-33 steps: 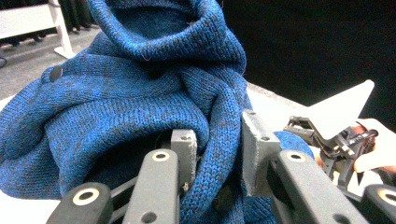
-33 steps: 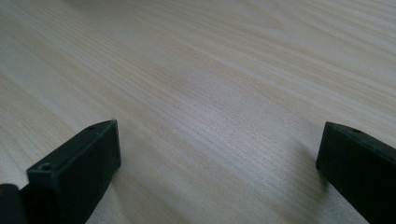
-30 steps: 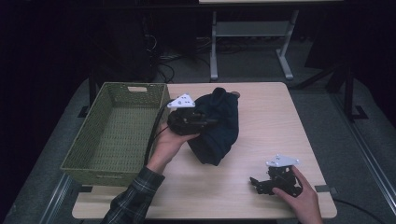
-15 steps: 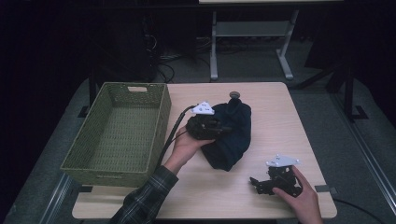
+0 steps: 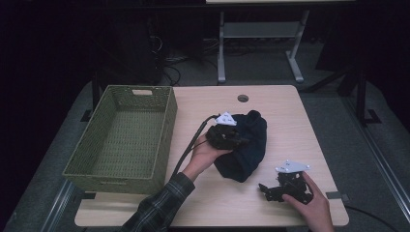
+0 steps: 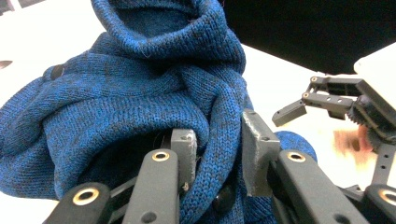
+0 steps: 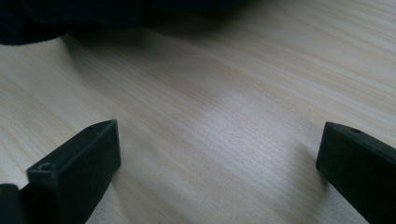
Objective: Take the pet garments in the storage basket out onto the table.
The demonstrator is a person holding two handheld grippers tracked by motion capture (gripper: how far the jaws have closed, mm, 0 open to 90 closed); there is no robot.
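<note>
In the left gripper view, the two pads (image 6: 259, 151) of the left gripper (image 6: 219, 154) press on a thick fold of blue knitted garment (image 6: 135, 107), which bulges up between and over the jaws; the grip is closed on the wool. The rest of the knit rises ahead of the jaws in heavy rolls, with a round opening at the top. Past the garment's edge, farther off, the right gripper (image 6: 299, 109) lies on the pale table, its jaws apart.

In the high view, the left gripper (image 5: 241, 141) sits at the garment's (image 5: 249, 150) left edge, held by the left hand (image 5: 205, 154), its cable trailing back toward the checked sleeve (image 5: 159, 208). The garment lies bunched on the wooden table (image 5: 270, 101), to the right of the green woven basket (image 5: 121, 137) and apart from it. The basket stands at the table's left side.

The right gripper (image 5: 266, 189) rests on the table in front of the garment and to its right, near but not touching it, with the right hand (image 5: 309, 203) on it. In the right gripper view, its two black jaws stand wide apart with bare table (image 7: 224, 116) between them, and the garment's dark edge (image 7: 46, 18) lies ahead of them.
</note>
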